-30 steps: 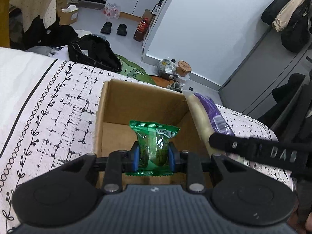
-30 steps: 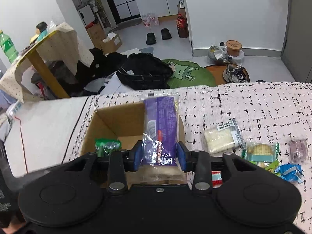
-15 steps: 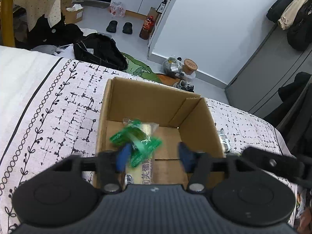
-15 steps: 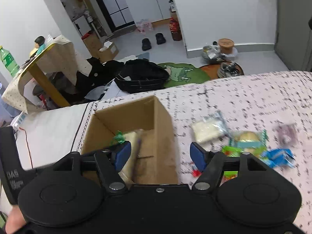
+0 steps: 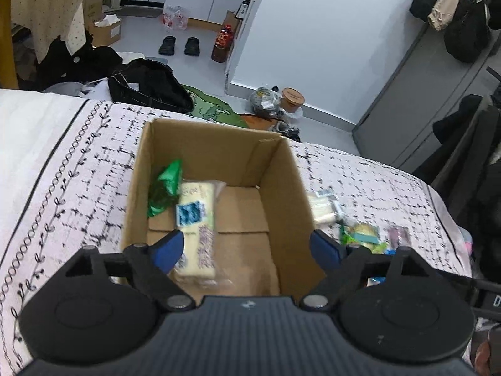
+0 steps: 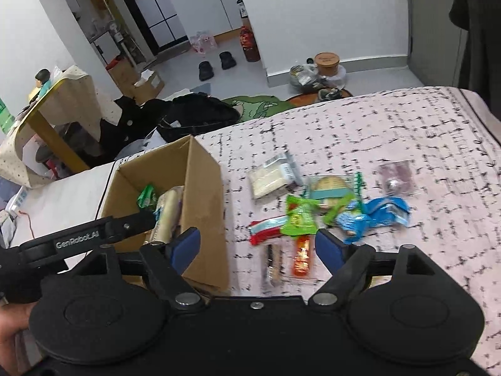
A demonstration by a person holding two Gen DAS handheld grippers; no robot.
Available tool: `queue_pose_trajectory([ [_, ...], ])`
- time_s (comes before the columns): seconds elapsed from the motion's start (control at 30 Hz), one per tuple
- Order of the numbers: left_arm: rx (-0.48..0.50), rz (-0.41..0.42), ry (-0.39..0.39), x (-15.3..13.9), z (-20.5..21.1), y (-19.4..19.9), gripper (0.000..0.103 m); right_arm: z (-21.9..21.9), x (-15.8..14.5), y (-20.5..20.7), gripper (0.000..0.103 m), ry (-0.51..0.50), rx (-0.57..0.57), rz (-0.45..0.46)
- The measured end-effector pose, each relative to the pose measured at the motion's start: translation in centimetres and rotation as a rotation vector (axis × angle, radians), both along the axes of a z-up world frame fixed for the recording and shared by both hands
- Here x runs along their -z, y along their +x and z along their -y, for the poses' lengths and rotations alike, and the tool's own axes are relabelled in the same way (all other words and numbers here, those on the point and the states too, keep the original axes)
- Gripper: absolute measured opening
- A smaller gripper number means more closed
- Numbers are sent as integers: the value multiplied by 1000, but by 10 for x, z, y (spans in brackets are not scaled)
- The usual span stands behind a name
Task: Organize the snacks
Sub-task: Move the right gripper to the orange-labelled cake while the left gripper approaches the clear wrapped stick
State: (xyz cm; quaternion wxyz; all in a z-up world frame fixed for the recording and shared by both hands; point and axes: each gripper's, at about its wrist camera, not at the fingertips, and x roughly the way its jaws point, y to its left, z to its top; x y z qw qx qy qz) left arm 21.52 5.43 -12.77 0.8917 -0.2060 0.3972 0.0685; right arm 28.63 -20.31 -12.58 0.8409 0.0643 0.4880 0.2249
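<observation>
An open cardboard box [image 5: 283, 188] [image 6: 203, 194] stands on the patterned bed cover. A green snack packet [image 5: 166, 188] [image 6: 146, 195] and a long pale packet [image 5: 197, 228] [image 6: 166, 216] lie inside it. My left gripper [image 5: 245, 249] is open and empty, over the box's near edge. My right gripper [image 6: 258, 249] is open and empty, just right of the box, above loose snacks: a white packet [image 6: 271, 177], a light green packet [image 6: 300, 216], a blue packet [image 6: 375, 214], a red and orange stick [image 6: 302, 257], a purple packet [image 6: 396, 177].
The bed cover [image 6: 391, 125] ends at a far edge, with the floor beyond. A black bag [image 5: 147, 84] and a green rug [image 5: 209, 109] lie on the floor there. A grey cabinet [image 5: 416, 94] stands at the right.
Both grippers opened. The green packet and the long purple-and-pale packet dropped into the box. Both grippers pulled back, and the right one swung to the right over the loose snacks.
</observation>
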Motion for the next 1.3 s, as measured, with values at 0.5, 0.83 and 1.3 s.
queue_pose_trajectory([
  [0.5, 162, -21, 8, 2, 56, -22, 87, 64, -3, -21, 87, -34, 47, 0],
  [0.83, 260, -8, 76, -11, 70, -37, 87, 93, 4, -32, 89, -51, 77, -11],
  [1.3, 436, -13, 95, -8, 108, -33, 87, 119, 19, -41, 89, -16, 124, -69],
])
